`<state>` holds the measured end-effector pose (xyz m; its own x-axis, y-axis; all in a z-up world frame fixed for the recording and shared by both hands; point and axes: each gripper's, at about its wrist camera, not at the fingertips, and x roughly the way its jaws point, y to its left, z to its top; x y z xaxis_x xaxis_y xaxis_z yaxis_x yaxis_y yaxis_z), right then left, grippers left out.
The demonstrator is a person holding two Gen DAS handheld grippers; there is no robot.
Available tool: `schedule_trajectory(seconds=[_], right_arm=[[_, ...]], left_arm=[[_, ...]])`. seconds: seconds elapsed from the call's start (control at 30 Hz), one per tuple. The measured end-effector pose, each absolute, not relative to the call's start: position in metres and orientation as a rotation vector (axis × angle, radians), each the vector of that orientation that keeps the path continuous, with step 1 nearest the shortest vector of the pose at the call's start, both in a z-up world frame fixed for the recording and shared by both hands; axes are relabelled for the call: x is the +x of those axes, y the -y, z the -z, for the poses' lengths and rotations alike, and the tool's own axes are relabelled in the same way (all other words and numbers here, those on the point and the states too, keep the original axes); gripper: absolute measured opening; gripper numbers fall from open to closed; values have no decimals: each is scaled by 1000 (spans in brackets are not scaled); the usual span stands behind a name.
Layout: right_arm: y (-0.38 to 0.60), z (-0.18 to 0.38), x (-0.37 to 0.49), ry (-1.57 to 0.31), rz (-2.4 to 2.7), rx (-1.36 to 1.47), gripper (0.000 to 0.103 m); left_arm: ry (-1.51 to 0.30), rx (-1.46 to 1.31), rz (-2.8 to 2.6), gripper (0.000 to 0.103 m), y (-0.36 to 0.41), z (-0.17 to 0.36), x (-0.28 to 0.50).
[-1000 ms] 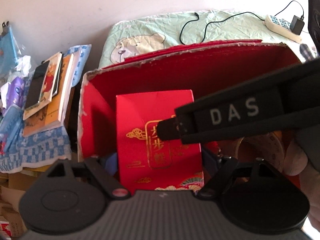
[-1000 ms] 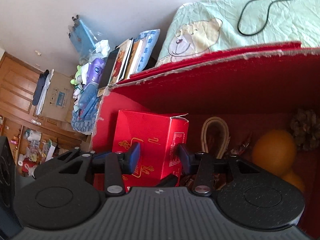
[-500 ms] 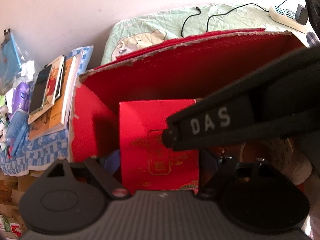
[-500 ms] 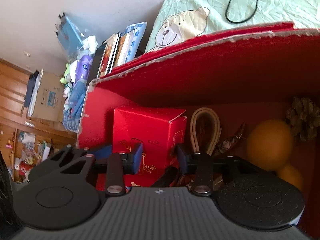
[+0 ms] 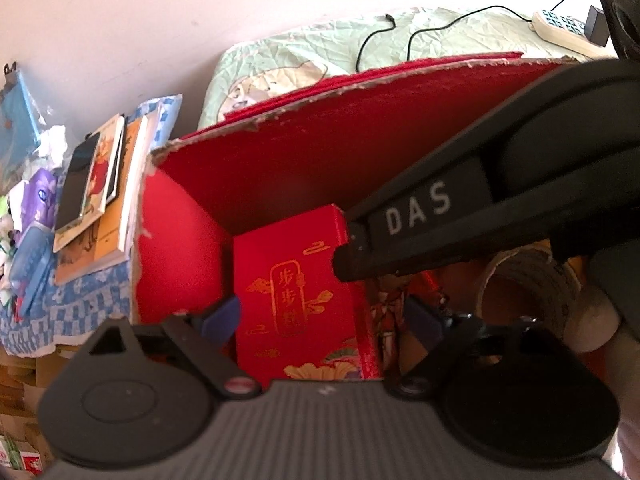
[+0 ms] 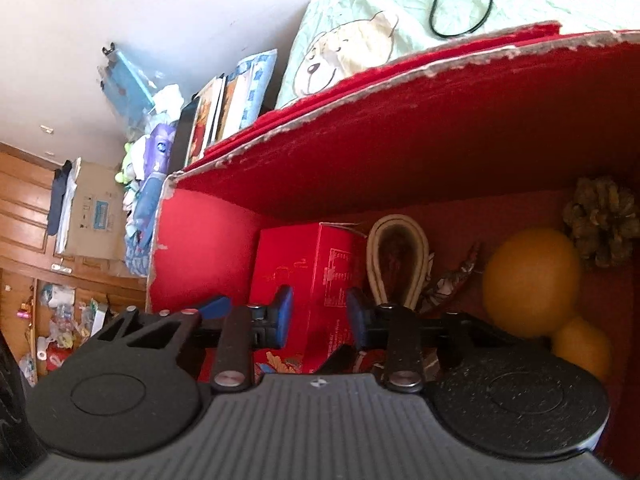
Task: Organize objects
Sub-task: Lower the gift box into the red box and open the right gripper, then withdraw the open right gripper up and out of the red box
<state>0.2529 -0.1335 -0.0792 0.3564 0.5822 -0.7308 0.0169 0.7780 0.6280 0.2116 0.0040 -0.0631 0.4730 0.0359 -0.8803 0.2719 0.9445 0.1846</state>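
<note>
We've got the left gripper (image 5: pixel 320 318) straddling the small red carton (image 5: pixel 296 300) in the left corner of the big red box (image 5: pixel 180 240), jaws opening, pads off it. Right gripper (image 6: pixel 318 316) is closing around the same carton; contact unclear. Step looks like handover: next, right secures it before any lift.

A small red carton (image 6: pixel 308 280) printed with gold characters and clouds stands upright in the left corner of a large red-lined cardboard box (image 6: pixel 400 152) with ragged edges. Beside it in the box lie a cream coiled belt (image 6: pixel 396 264), two orange fruits, the larger (image 6: pixel 532 280) behind the smaller (image 6: pixel 580 344), and a pine cone (image 6: pixel 600 220) at the back right.
</note>
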Motion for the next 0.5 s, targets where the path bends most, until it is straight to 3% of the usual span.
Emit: schedule_trajectory(seconds=[0.5], right_arm=[[137,78,251,-1134,-350,590,34]], left_arm=[[-1062,338,142,87,-5,64,213]])
